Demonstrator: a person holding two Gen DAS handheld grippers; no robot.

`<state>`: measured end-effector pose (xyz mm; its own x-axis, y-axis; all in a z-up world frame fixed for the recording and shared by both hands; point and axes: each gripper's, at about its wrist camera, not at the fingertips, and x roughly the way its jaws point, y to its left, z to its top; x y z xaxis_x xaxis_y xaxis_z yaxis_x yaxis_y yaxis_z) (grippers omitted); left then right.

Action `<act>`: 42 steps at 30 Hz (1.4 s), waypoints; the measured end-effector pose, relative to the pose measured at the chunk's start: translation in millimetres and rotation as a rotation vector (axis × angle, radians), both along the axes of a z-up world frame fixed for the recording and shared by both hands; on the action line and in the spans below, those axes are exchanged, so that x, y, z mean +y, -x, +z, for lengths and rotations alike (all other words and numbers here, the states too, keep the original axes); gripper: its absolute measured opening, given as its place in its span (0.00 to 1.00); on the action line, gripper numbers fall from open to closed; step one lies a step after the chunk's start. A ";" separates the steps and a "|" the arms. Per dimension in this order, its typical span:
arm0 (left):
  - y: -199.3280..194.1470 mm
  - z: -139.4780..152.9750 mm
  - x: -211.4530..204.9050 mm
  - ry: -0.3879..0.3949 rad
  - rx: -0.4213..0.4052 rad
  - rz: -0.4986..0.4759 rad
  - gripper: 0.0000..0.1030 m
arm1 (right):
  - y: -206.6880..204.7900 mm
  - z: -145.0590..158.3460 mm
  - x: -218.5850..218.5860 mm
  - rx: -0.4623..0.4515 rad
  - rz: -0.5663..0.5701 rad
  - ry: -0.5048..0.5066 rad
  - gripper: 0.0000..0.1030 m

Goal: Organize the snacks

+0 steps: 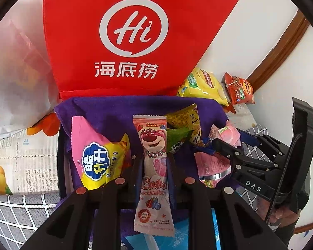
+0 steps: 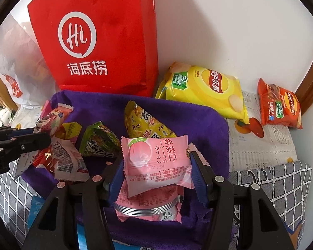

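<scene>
purple cloth (image 1: 114,112) lines the basket holding the snacks. left wrist view: left gripper (image 1: 154,162) clamped on a bear-print candy packet (image 1: 154,145) standing upright over the cloth; pink-yellow chip bag (image 1: 98,156) just beside; red bag (image 1: 133,35) behind. right wrist view: right gripper (image 2: 156,166) gripping a pink peach packet (image 2: 156,162) by its sides, above another pink packet (image 2: 148,206); yellow crisps (image 2: 204,91) and orange crisps (image 2: 279,106) lie outside.
</scene>
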<state>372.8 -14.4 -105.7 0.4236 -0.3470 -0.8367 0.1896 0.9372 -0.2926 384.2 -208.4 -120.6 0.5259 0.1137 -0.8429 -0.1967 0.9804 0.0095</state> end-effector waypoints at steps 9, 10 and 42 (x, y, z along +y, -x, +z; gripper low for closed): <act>2.0 10.4 5.8 0.006 -0.028 0.008 0.41 | 0.4 -1.0 3.2 0.003 0.010 0.004 0.58; 3.1 12.8 5.5 -0.002 -0.038 0.008 0.45 | 0.4 -0.8 3.2 0.003 0.011 0.004 0.59; 169.3 111.5 -2.5 -0.068 -0.188 0.040 0.68 | 159.3 124.8 -11.4 -0.186 -0.067 -0.091 0.70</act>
<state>203.5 -16.9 5.8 0.5868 -0.2720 -0.7627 0.1975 0.9615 -0.1909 224.9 -219.8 4.2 0.6805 0.1448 -0.7183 -0.1379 0.9881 0.0685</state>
